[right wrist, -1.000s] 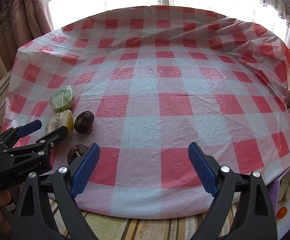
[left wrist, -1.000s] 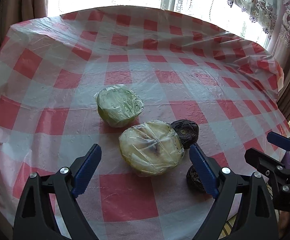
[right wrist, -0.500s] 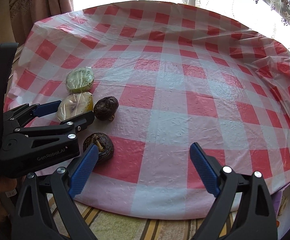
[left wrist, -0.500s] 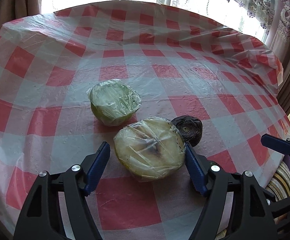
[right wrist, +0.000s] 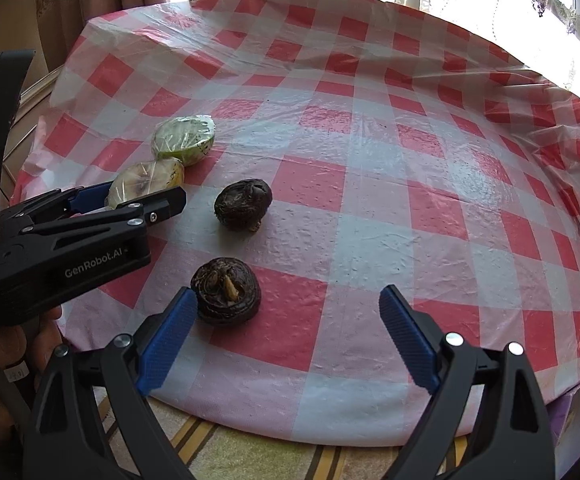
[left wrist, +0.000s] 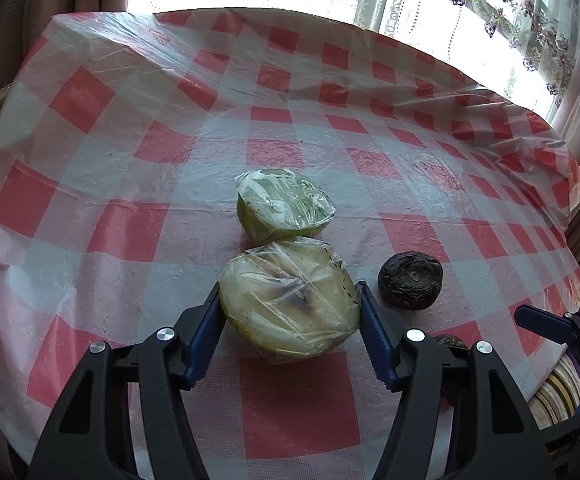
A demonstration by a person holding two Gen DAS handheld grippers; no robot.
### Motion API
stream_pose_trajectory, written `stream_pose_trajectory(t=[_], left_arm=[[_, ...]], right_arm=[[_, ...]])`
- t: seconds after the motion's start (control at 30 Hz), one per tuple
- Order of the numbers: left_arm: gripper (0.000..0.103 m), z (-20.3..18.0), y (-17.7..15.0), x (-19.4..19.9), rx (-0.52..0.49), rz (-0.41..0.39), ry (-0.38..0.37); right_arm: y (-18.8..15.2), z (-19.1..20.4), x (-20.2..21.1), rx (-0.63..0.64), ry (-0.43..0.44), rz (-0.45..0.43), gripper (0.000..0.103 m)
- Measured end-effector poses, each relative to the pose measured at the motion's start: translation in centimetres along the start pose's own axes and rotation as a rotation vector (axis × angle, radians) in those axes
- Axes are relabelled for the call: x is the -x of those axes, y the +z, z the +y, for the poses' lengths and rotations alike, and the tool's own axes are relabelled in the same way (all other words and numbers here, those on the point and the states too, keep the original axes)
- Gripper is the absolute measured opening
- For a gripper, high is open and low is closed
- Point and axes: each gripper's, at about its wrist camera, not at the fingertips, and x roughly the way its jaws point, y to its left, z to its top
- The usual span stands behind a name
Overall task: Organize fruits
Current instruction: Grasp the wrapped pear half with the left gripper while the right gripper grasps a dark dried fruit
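My left gripper (left wrist: 290,320) is shut on a yellowish cut fruit half wrapped in plastic film (left wrist: 290,308), blue pads against its left and right sides; it touches a green wrapped fruit half (left wrist: 283,210) just behind. A dark wrinkled fruit (left wrist: 410,280) lies to the right. In the right wrist view my right gripper (right wrist: 285,336) is open and empty, its left pad close to a second dark wrinkled fruit (right wrist: 225,290). Beyond lie the first dark fruit (right wrist: 243,204), the green half (right wrist: 183,144) and the yellowish half (right wrist: 145,182) in the left gripper (right wrist: 129,204).
The round table wears a red-and-white checked cloth under clear plastic (right wrist: 370,160). Its near edge (right wrist: 330,436) lies just before the right gripper, with a striped rug (right wrist: 209,456) below. Curtains and a bright window (left wrist: 450,12) stand behind.
The left gripper moved forward and closed onto the yellowish wrapped half, pushing it against the green half. The right gripper came closer to the near dark fruit.
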Motion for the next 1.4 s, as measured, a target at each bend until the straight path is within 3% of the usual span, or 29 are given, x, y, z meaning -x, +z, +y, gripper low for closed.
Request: stream_pose_trajectory(t=[0.1,0.67,1.4], left_arm=[[0.061,0.7,0.0,0.2,0.017,-0.011,0.021],[0.061,1.5,-0.4,1.2,0.038,-0.038,0.035],[0.061,-1.9,-0.3,3.1,-0.059,-0.075,0.091]], right_arm=[[0.1,0.6,-0.3,0.018,0.008,0.008,0.092],[0.2,2.6,-1.4,0.073,0.072,0.045,0.041],[-1.0,0.0,0.8,-0.01,0.088,-0.018,0.04]])
